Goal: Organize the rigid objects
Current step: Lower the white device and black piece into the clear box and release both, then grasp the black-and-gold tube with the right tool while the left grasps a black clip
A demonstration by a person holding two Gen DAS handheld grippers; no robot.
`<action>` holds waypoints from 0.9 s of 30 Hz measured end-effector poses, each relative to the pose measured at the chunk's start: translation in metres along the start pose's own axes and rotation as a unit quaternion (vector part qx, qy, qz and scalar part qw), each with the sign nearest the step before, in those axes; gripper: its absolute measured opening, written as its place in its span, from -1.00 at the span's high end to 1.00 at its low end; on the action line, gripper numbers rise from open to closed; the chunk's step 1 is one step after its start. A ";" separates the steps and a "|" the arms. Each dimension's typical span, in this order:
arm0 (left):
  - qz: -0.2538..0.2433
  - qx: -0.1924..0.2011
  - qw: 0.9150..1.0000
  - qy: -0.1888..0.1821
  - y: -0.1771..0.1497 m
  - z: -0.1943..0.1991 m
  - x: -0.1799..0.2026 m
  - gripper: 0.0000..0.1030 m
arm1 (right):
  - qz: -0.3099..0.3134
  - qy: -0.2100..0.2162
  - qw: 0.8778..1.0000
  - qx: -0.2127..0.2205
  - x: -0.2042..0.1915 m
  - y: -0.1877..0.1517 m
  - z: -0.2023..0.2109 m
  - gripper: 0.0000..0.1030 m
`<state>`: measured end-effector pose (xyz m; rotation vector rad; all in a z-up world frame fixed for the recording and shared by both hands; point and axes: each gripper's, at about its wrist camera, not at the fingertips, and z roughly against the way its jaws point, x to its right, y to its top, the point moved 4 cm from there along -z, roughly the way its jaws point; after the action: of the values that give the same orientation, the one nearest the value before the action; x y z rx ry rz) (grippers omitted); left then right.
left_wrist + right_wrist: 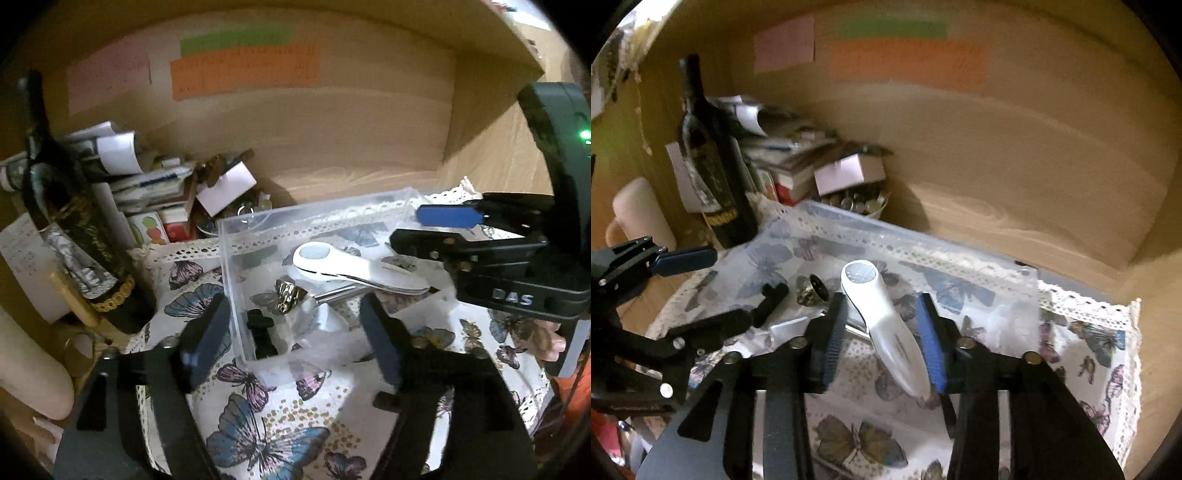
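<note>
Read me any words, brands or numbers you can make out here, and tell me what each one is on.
"DAS": raised letters on the black body of the right gripper, seen from the left wrist view.
Orange paper on the back wall: handwriting, too blurred to read.
Pink paper: faint marks, unreadable.
Bottle: gold script on its label, too blurred to read.
Boxes in the corner: print too small to read.

I see light wood back wall [332,140] with pink [107,79], green [236,38], orange paper notes [243,74]. Wooden side panel [491,48] at right. Butterfly cloth [1082,343] covers desk. Dim, warm light.
</note>
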<state>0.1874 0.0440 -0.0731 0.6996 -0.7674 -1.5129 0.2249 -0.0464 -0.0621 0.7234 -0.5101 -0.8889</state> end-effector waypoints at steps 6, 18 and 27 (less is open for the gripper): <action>-0.011 0.006 1.000 -0.004 -0.013 0.018 0.010 -0.75 | 0.007 -0.003 1.000 0.021 -0.004 -0.023 0.034 -0.12; -0.018 -0.065 0.997 -0.029 -0.065 0.013 0.024 -0.77 | 0.002 0.029 0.997 -0.074 -0.014 -0.098 0.015 -0.18; -0.024 -0.110 0.993 -0.045 -0.084 -0.007 0.038 -0.77 | 0.020 0.047 0.992 -0.117 -0.021 -0.113 -0.013 0.11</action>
<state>0.1399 0.0088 -0.1444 0.4906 -0.6417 -1.6525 0.1642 -0.0722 -0.1571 0.5365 -0.3297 -0.8563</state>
